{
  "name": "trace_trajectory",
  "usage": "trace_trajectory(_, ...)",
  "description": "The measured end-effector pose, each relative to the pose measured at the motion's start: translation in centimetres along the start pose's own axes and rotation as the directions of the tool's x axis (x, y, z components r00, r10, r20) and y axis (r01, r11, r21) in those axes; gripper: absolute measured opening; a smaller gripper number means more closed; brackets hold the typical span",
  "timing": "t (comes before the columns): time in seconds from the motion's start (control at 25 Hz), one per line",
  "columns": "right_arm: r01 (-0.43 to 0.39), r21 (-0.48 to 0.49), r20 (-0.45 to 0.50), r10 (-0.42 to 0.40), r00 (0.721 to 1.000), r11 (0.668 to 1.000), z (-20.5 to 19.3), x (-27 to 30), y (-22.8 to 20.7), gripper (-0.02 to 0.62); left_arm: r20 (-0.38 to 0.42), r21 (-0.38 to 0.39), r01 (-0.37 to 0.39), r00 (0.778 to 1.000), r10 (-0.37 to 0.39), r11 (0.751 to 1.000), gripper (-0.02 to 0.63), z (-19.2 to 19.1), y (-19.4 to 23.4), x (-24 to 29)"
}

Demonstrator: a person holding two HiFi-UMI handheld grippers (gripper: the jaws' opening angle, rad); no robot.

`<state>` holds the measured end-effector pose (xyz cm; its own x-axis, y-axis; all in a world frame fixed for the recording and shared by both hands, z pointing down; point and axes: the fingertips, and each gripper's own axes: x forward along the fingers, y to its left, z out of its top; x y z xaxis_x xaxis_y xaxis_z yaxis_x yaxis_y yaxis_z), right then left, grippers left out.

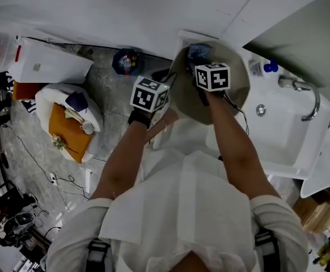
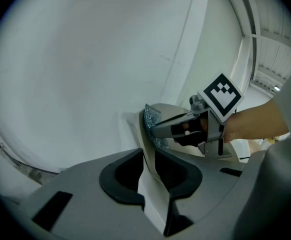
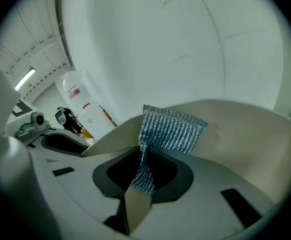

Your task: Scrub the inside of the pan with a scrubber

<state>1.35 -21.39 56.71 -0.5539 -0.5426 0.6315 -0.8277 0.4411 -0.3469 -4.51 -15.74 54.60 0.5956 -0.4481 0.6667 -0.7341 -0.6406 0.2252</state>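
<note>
Left gripper view: left gripper [image 2: 148, 178] jaws pinched on stiff thin rim of round beige pan [image 1: 238, 89], likely slick; right gripper [image 3: 144, 179] jaws nipping limp silvery-blue mesh scrubber [image 3: 173, 129] by its corner.

The pan [image 1: 182, 101] is round and pale beige, tipped up on edge beside the sink [image 1: 278, 132] with its inside toward the person. Its rim is clamped between the jaws of the left gripper [image 2: 153, 176]. The scrubber [image 3: 171, 129], a silvery-blue mesh pad, is pinched at one end by the right gripper [image 3: 144, 176] and fans out against the pan's inner wall near the far rim.
</note>
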Motion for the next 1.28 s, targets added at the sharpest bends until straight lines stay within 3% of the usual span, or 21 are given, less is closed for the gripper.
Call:
trace_trajectory(0.24,-0.140,-0.056,-0.072,0.136,0.988,0.989,-1.4,0.8,4.3,0.048,-0.007,-0.008,-0.001,1.000,0.001,1.000,0.083,-0.1,0.0,0.1)
trace_trajectory(0.36,-0.163,-0.064,-0.084,0.157,0.984,0.985,-1.4,0.9,4.4,0.048,-0.004,-0.015,-0.005,1.000,0.005,1.000,0.081,-0.1,0.1,0.0)
trace_trajectory(0.48,-0.098,-0.031,-0.045,0.097,0.994,0.995,-0.2,1.0,2.2,0.048,0.002,-0.025,-0.009,1.000,0.009,1.000,0.078,0.0,0.1,0.0)
trace_trajectory(0.64,0.045,0.021,0.014,-0.045,0.999,0.999,1.3,0.3,-2.3,0.048,-0.004,-0.033,-0.008,1.000,0.008,0.999,0.075,-0.1,0.1,0.0)
trace_trajectory(0.92,0.305,0.147,-0.001,-0.308,0.951,0.941,-0.9,-4.8,-10.1,0.048,-0.006,-0.061,-0.014,1.000,0.014,0.998,0.067,0.0,0.3,0.1)
trace_trajectory(1.12,0.400,0.207,-0.046,-0.400,0.916,0.893,-4.3,-7.7,-11.3,0.048,-0.013,-0.058,-0.024,1.000,0.024,0.998,0.066,0.0,0.2,0.0)
trace_trajectory(1.28,0.412,0.210,-0.071,-0.406,0.911,0.887,-4.9,-7.1,-11.4,0.048,-0.020,-0.057,-0.024,1.000,0.022,0.998,0.066,0.0,0.2,0.0)
